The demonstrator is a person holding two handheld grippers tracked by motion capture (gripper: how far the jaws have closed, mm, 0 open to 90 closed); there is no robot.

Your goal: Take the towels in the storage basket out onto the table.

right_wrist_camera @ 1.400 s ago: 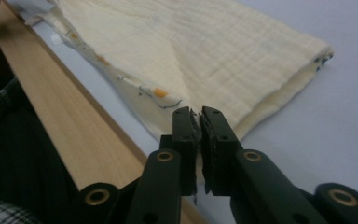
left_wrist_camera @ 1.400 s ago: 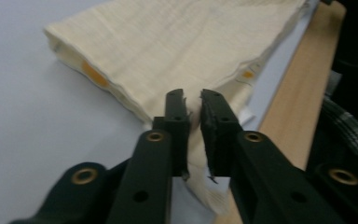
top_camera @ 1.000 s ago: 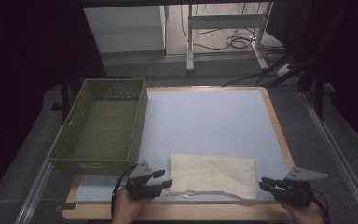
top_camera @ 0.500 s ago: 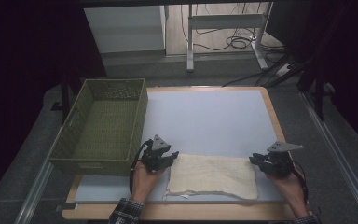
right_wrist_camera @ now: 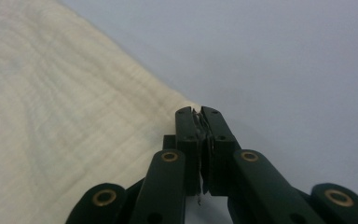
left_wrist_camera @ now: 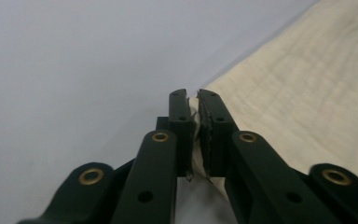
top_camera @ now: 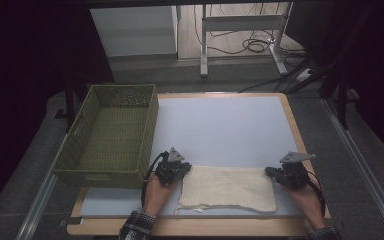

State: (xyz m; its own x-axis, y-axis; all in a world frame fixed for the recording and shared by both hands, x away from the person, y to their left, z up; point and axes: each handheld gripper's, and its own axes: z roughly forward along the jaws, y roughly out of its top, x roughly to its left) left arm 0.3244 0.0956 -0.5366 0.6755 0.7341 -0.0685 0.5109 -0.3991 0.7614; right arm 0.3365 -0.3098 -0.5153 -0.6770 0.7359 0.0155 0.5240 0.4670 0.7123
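In the high view the cloth [top_camera: 227, 189] lies flat at lower centre, right of the basket [top_camera: 107, 134], with the left gripper [top_camera: 179, 171] and right gripper [top_camera: 276, 173] at its far corners. The left gripper view shows jaws pinching a thin cloth [left_wrist_camera: 307, 88] edge; the right gripper view shows the same at the cloth [right_wrist_camera: 60, 102] corner, detail the high view lacks. Either shallow bite may slip if the hands pull unevenly.

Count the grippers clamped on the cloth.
2: the left gripper pinches the cloth at its far left corner, the right gripper at its far right corner.

One cloth [top_camera: 227, 187], one basket [top_camera: 111, 131], two tools: left [top_camera: 182, 170], right [top_camera: 272, 173].
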